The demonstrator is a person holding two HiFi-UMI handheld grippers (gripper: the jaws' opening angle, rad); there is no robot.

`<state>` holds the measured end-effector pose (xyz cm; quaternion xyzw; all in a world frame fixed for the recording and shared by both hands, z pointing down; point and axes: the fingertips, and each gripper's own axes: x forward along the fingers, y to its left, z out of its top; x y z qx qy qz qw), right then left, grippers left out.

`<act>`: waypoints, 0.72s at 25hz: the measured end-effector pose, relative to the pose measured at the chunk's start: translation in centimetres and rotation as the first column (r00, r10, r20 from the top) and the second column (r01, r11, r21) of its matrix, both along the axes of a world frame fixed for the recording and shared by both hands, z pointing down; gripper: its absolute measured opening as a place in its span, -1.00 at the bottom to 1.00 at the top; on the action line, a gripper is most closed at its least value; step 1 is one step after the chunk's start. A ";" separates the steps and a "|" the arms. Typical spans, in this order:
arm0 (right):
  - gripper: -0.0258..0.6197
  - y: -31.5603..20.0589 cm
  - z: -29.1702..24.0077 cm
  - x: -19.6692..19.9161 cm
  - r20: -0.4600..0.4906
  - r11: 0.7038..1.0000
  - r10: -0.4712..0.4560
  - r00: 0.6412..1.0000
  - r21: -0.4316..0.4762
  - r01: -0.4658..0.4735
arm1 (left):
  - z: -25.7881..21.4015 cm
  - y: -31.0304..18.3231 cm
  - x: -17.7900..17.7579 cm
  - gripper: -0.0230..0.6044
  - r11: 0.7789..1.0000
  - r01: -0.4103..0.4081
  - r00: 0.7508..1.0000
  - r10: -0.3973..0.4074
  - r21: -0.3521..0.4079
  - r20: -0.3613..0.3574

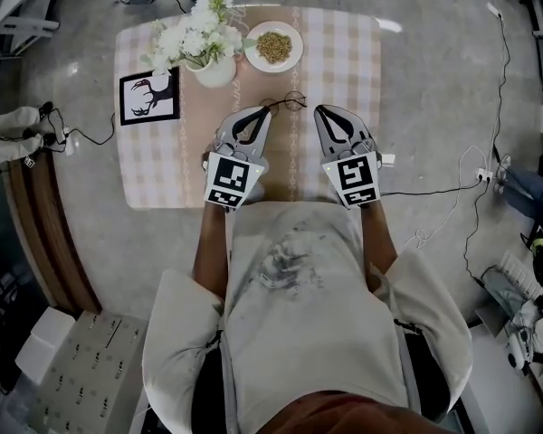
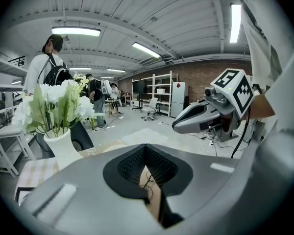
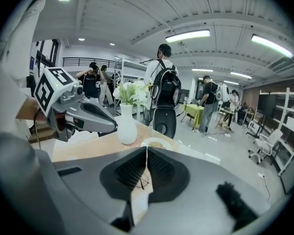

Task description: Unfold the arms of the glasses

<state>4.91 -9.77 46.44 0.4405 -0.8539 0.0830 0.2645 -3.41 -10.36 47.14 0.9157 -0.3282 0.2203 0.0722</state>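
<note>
Head view — my left claw (image 1: 269, 110) and right claw (image 1: 319, 110) are both clenched, tips beside the glasses (image 1: 291, 103); plate (image 1: 295, 54) holds brown grains (image 1: 273, 46), vase (image 1: 215, 72) holds white flowers (image 1: 195, 33).

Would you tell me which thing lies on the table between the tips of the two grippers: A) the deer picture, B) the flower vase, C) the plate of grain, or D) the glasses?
D: the head view shows the glasses lying between the left gripper and the right gripper.

The tablecloth (image 1: 344, 61) is pink-checked, vase (image 1: 215, 71) and flowers (image 1: 195, 31) white, glasses (image 1: 293, 101) black.
</note>
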 end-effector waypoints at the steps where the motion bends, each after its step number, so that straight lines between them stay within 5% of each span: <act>1: -0.87 -0.1 0.2 0.1 0.001 1.000 0.003 1.000 -0.005 -0.003 | 0.2 -0.1 0.1 -0.89 1.000 -0.005 1.000 0.005 -0.004 0.003; 18: -0.87 -0.3 3.3 0.5 -0.016 0.998 0.018 1.000 -0.067 -0.019 | 4.2 -0.8 1.4 -0.89 0.995 -0.066 0.997 0.069 -0.074 0.037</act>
